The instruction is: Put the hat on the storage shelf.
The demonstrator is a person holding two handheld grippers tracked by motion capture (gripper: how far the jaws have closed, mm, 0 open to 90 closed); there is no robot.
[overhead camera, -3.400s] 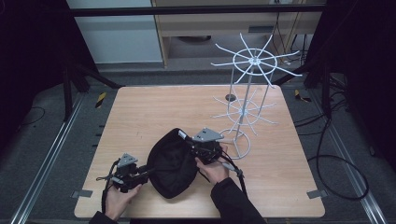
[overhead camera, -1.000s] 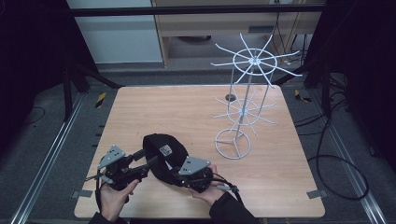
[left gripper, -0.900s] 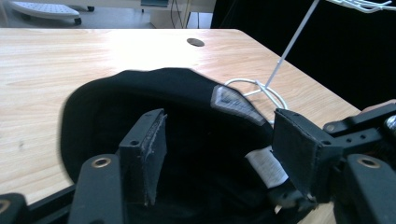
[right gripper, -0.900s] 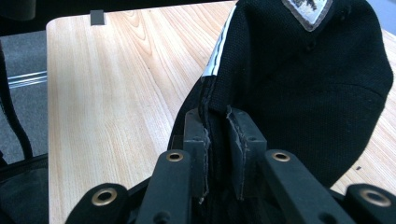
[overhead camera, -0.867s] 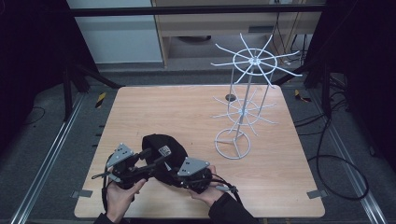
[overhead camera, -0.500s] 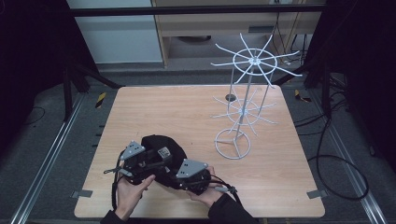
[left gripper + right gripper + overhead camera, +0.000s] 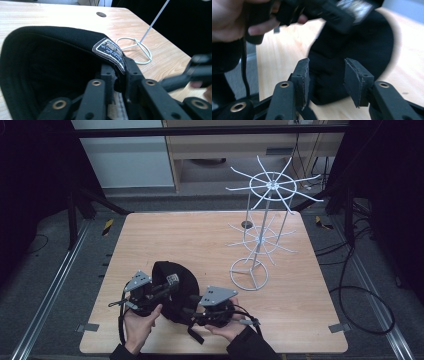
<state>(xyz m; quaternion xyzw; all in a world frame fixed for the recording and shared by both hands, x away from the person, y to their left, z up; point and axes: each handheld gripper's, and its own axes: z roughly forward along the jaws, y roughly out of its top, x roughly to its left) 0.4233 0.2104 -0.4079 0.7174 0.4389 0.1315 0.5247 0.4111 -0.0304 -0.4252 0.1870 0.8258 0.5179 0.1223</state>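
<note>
Black fabric cap [image 7: 172,292] with a small woven label lies at the near edge of the wooden table [image 7: 200,240], between both hands. Left gripper [image 7: 117,82] is clenched on the cap's rim beside the label, probably to lift the cap. Right gripper [image 7: 325,80] has its jaws spread around the cap's edge, not pinching it. White wire rack [image 7: 262,227] stands well apart, probably for hanging it.

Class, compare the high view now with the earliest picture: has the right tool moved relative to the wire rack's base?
Yes. The right tool has moved away from the rack base, toward the table's near edge, and now sits beside the black cap.
</note>
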